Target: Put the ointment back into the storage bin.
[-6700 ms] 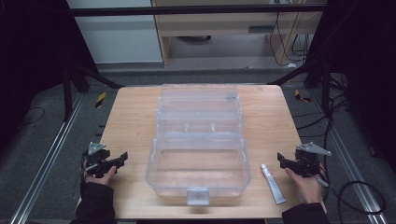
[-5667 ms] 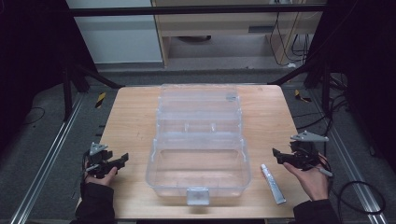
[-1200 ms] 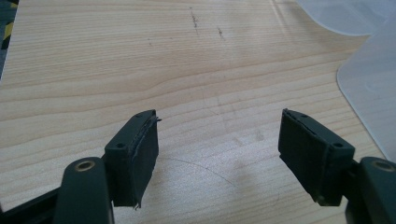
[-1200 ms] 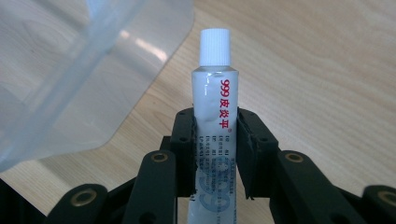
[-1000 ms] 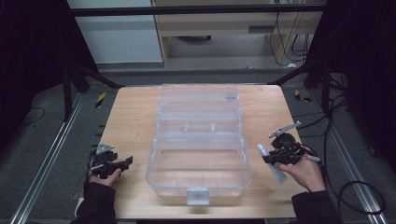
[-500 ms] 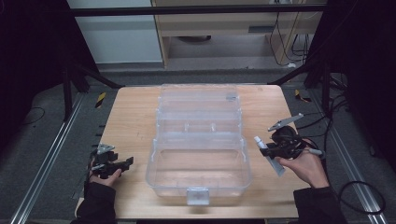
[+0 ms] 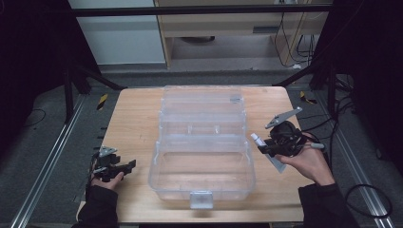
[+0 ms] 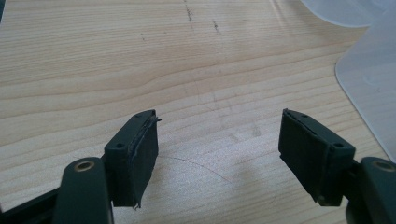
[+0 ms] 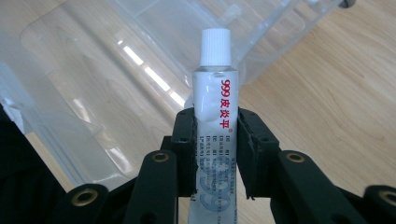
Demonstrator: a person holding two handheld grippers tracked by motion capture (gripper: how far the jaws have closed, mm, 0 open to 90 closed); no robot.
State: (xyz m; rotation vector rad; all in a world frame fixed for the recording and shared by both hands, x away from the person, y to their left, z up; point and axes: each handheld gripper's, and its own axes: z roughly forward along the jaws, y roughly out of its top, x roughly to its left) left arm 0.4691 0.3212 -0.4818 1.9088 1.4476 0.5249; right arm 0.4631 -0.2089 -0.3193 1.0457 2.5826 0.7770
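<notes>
The open clear box [image 7: 202, 147] sits mid-worktop. The right gripper [image 9: 215, 140], clamped on the tube [image 9: 215, 98], has lifted it from the right edge toward the box. The left gripper [image 8: 217, 149] stays spread wide.

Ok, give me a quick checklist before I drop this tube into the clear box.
1. Right gripper shut on the tube, jaws on both sides of its body: ok.
2. Tube's white cap on: ok.
3. Clear box open, front compartment bare: ok.
4. Tube over the compartment: not ok, it is at the box's right edge.
5. Left gripper open, apart from the box, over the wooden table: ok.
6. Box held against sliding: not ok, nothing holds it.
</notes>
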